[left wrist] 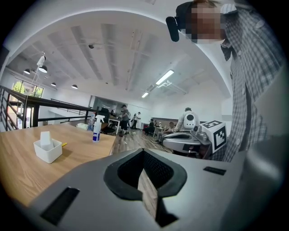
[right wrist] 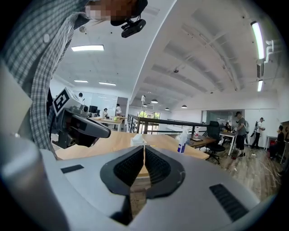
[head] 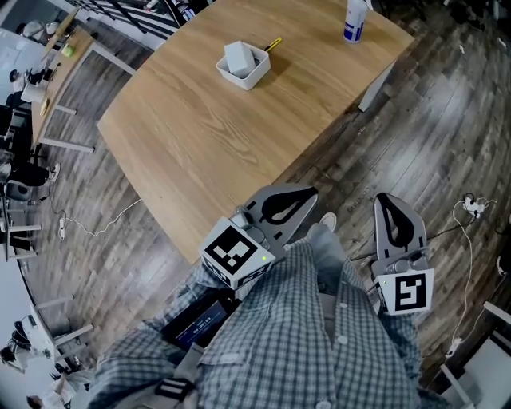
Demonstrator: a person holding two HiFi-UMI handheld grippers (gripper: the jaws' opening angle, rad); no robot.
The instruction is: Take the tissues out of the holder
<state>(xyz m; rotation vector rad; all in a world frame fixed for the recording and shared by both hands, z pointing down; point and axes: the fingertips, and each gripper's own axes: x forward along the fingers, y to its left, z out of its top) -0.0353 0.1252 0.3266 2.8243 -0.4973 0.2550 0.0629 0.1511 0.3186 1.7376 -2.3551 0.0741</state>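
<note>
A white holder (head: pixel 249 72) with a folded white tissue pack (head: pixel 238 56) upright in it stands on the far part of the wooden table (head: pixel 207 136). Both grippers hang low in front of the person's checked shirt, well short of the holder. My left gripper (head: pixel 306 192) is over the table's near edge, shut with nothing in it. Off the table over the floor, my right gripper (head: pixel 384 197) is shut and empty too. The left gripper view has the holder (left wrist: pixel 47 152) far left of its jaws (left wrist: pixel 143 151). In the right gripper view the holder (right wrist: pixel 138 140) sits just above the jaws (right wrist: pixel 144 148).
A white spray bottle with a blue label (head: pixel 355 20) stands at the table's far right corner. A yellow pen-like thing (head: pixel 274 44) lies beside the holder. Cables (head: pixel 471 208) trail on the wood floor at right. People and desks fill the room's background.
</note>
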